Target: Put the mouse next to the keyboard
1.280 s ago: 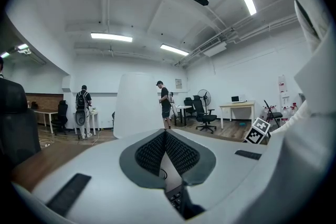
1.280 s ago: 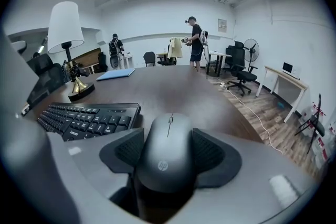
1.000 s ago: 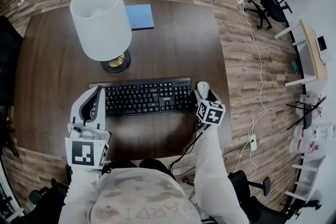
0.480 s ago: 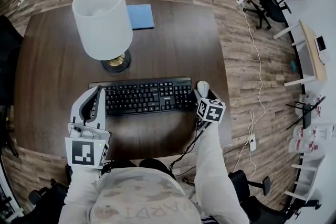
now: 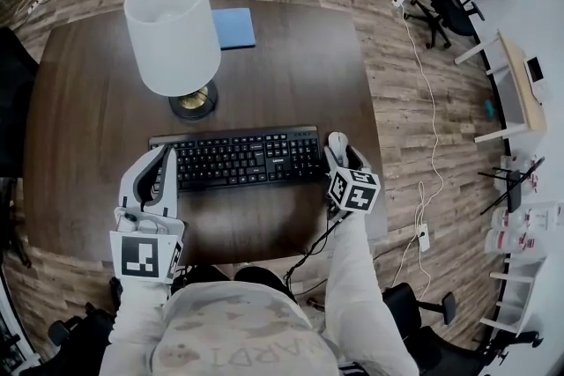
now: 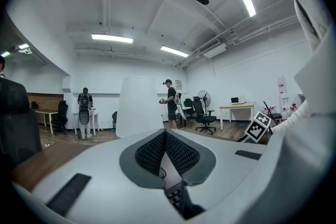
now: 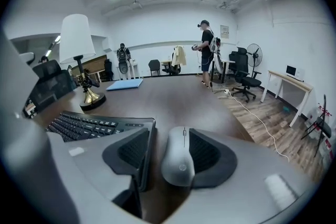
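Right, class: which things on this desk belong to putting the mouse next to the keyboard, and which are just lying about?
Job in hand: mouse, keyboard.
Lying about: lamp, blue notebook.
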